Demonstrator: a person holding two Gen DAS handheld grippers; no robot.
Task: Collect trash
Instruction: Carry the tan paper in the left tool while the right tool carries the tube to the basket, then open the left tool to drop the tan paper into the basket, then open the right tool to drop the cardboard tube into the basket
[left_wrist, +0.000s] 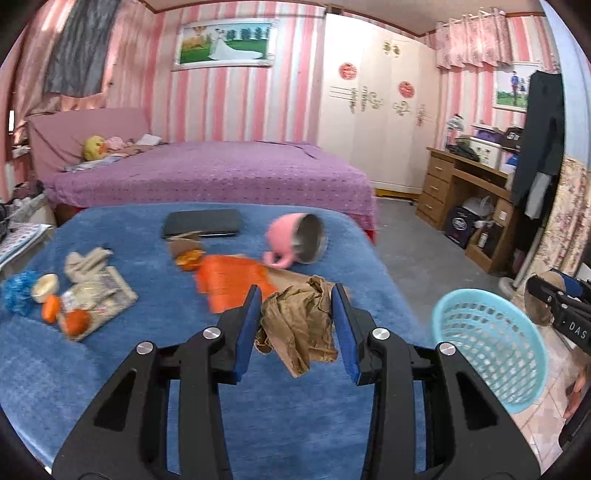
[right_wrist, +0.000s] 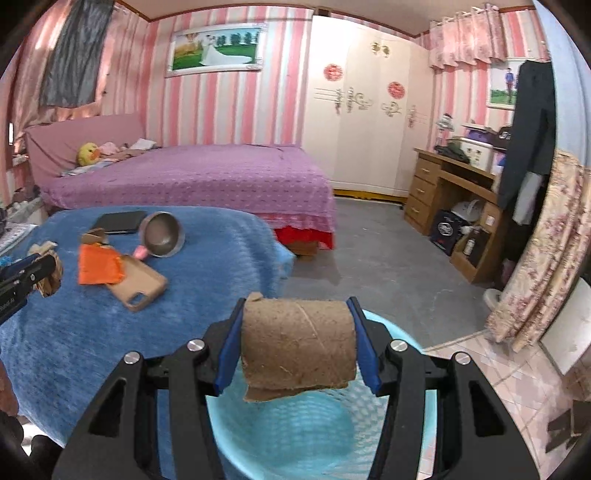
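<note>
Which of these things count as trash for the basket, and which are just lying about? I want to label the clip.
Belongs to the job:
- crumpled brown paper in the left gripper
- cardboard tube in the right gripper
- light blue basket

Probably just lying about:
- pink mug on its side
- dark notebook
- tan phone case
- orange cloth

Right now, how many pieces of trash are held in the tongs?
2. Crumpled brown paper in the left tongs, over the blue table. Cardboard roll in the right tongs, above the basket.
</note>
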